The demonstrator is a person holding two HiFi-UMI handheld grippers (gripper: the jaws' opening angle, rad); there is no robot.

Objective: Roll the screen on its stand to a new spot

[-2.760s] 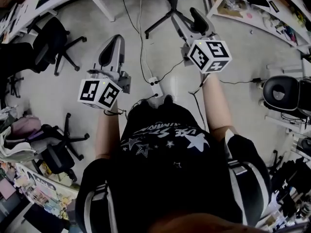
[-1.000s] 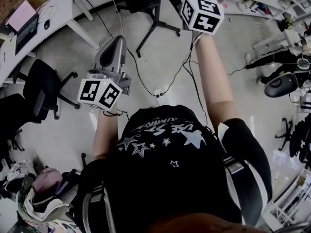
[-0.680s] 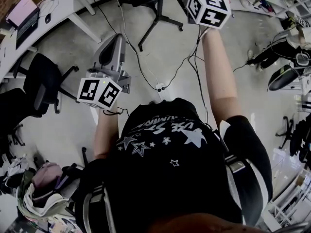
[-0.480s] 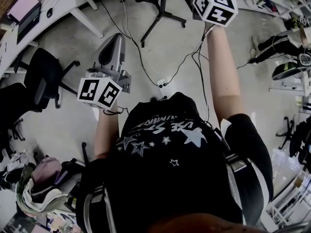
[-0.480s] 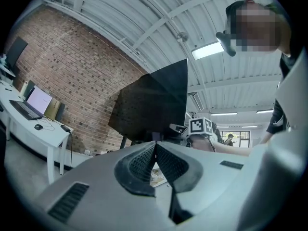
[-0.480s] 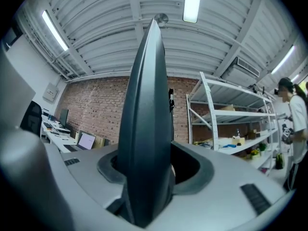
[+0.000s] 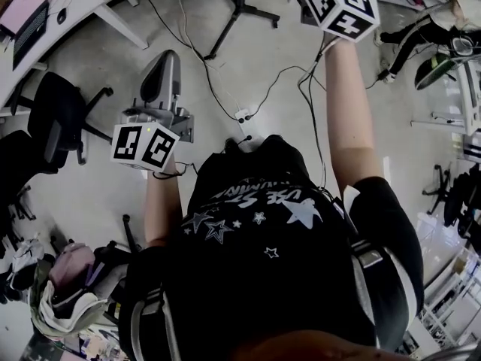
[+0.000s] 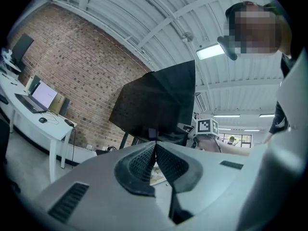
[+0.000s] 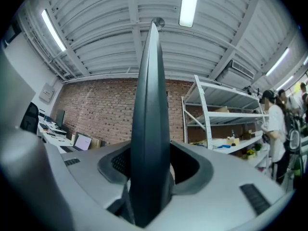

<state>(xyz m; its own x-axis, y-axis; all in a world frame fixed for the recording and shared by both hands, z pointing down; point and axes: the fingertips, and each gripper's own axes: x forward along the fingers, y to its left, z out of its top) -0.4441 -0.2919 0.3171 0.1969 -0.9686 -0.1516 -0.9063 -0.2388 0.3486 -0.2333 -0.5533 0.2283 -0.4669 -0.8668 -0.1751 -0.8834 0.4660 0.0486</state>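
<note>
- Shows one screen [image 8: 156, 102], dark and upright, standing before a brick wall [image 8: 72, 76]; appears edge-on in the right gripper view as a tall dark blade.
- Shows two grippers, each carrying one marker cube: the left cube [image 7: 143, 146] and the right cube [image 7: 342, 6].
- Clamps the right gripper [image 9: 149, 170] on the screen's edge, one pad against each face.
- Stretches the right arm [image 7: 346, 104] straight out ahead to the top edge of the head view, with the jaws themselves beyond that frame.
- Holds the left gripper [image 8: 155, 147] nearer the body on a bent left arm [image 7: 161, 209], jaws closed pad to pad with nothing between, pointed towards the screen but apart from it.
- Shows one open laptop [image 8: 41, 95] on one white desk [image 8: 53, 129], left of the screen.
- Shows one metal shelving rack [image 9: 216, 114] right of the screen, with one bystander [image 9: 275, 124] beside it.
- Shows one power strip [image 7: 242, 115] on the floor among cables, between the two arms.
</note>
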